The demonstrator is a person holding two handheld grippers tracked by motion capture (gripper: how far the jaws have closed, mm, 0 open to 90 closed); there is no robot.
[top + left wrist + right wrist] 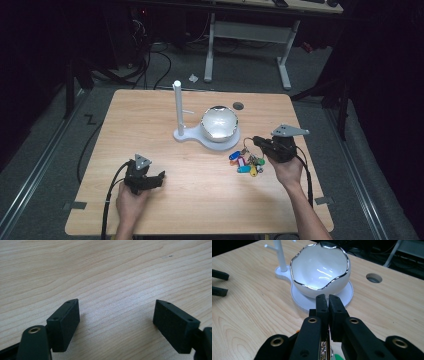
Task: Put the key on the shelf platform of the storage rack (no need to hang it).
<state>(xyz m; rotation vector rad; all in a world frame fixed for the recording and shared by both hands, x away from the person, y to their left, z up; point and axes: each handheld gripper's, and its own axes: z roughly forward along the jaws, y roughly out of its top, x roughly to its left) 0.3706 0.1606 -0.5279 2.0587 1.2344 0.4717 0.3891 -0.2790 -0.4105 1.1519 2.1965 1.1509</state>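
Note:
A bunch of keys with coloured tags (246, 162) hangs just below my right gripper (254, 139) at the table's right side. In the right gripper view its jaws (328, 296) are pressed together, with a metal ring and bits of orange and green tag showing under them. A white bowl with a silver rim (219, 122) (319, 267) sits right ahead of those jaws on a white stand. My left gripper (161, 176) (116, 302) rests low at the front left, open over bare wood with nothing between its jaws.
The stand's white post with side pegs (177, 107) (279, 255) rises left of the bowl. A round cable hole (238, 106) (374, 278) lies behind the bowl. The wooden table (200, 200) is ringed by dark floor, cables and a desk frame.

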